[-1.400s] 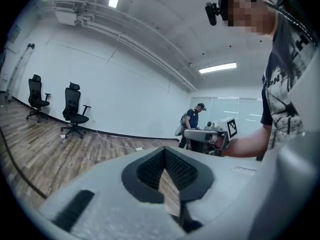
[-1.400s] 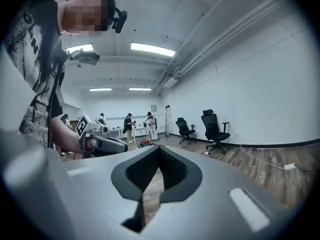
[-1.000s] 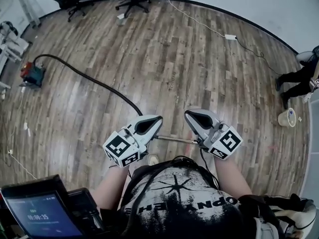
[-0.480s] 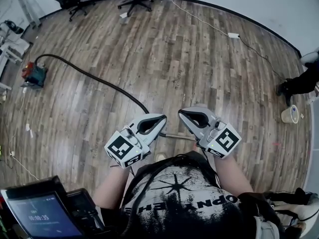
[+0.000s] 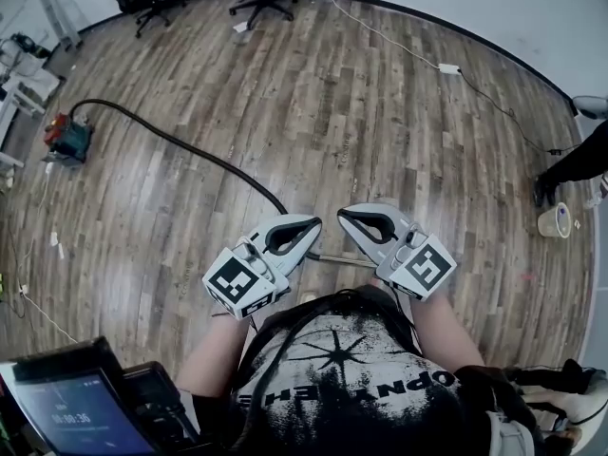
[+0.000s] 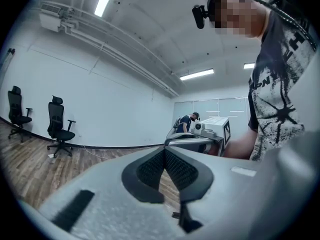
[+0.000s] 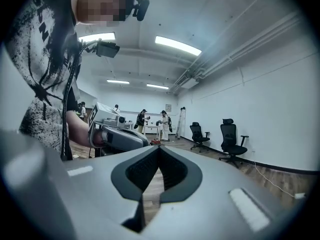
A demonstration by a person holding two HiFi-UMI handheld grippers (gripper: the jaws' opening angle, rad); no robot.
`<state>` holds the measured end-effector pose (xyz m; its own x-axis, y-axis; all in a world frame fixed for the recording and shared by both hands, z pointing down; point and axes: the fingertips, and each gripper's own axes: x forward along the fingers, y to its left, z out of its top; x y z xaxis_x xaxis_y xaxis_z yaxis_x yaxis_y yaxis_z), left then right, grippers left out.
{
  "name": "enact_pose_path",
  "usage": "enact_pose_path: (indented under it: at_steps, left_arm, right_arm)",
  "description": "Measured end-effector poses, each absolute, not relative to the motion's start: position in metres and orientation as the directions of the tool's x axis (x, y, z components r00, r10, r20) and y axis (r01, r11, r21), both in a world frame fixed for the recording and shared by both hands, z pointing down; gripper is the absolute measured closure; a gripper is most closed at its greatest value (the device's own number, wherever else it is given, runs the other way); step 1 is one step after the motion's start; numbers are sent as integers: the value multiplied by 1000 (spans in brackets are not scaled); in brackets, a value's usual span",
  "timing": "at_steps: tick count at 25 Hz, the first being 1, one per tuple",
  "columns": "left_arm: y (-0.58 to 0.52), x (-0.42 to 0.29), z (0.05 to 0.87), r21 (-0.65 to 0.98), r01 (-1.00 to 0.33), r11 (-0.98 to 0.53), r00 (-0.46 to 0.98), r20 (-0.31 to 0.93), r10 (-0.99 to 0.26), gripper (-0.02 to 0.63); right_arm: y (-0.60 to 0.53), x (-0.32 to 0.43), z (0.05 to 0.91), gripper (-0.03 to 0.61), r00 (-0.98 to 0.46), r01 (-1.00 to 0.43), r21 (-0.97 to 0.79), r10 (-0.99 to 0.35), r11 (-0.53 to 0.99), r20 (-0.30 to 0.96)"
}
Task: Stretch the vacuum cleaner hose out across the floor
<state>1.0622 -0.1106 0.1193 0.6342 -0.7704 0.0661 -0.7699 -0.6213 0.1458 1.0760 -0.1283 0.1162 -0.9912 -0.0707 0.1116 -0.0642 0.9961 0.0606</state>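
Black ribbed pads (image 6: 150,170) line my left gripper (image 6: 164,150), and they are pressed together at the tips with nothing between them. My right gripper (image 7: 159,148) is the same: the jaws are closed tip to tip and only the wooden floor shows through the gap behind them. In the head view I hold both close in front of my chest, the left gripper (image 5: 312,224) and the right gripper (image 5: 344,215) pointing toward each other, near but apart.

Under them I see a thin metal tube (image 5: 334,259). The black hose (image 5: 190,152) comes to it from the vacuum cleaner (image 5: 68,139), which stands far away at the upper left. The hose runs over the floor (image 5: 399,122) in a long soft curve, with a hook-shaped bend just beside the machine. Where it meets the tube is hidden behind my left gripper.

I judge the hose is mostly laid out, but some slack is left. To do this step well, I should open one pair of jaws, go down to the tube, and close firmly around it. Then I should pull low and slowly, straight away from the machine. When the curve becomes flat I should stop, otherwise the vacuum cleaner itself can be dragged or can tip.
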Motion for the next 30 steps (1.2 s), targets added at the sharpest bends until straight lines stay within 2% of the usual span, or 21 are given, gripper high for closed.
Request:
enact_pose_path:
  at_steps: [2,5,7,11,16,21,30]
  left_arm:
    - [-112,1061,119,157,-773,-615,629,61,-775,614]
    - [-111,1058,118,165,-784,-599,612,46,-789,614]
    - [-109,1056,116,159,-789,-593,606,38,-795,614]
    - [-105,1048,112,134,-802,-583,590,23,-807,613]
    - [-96,1038,112,126,-819,-559,566,22,-824,614]
    - [-88,1024,113,138,-836,-531,538,26,-842,614]
    - [-70,1015,114,132,-850,-511,518,27,-855,614]
  right_arm:
    - [-128,1077,117,572,-988,-63,82,-74,995,134]
    - [-120,1069,101,573,-998,-32,179,-41,983,49]
    - [-118,1067,100,574,-998,-32,191,-40,981,41]
    - [-115,1062,104,573,-997,-29,179,-42,983,69]
    - [-107,1053,102,573,-999,-2,148,-8,989,42]
    - [-102,1049,109,572,-997,20,55,15,998,78]
    - [-87,1041,106,572,-996,66,57,62,996,62]
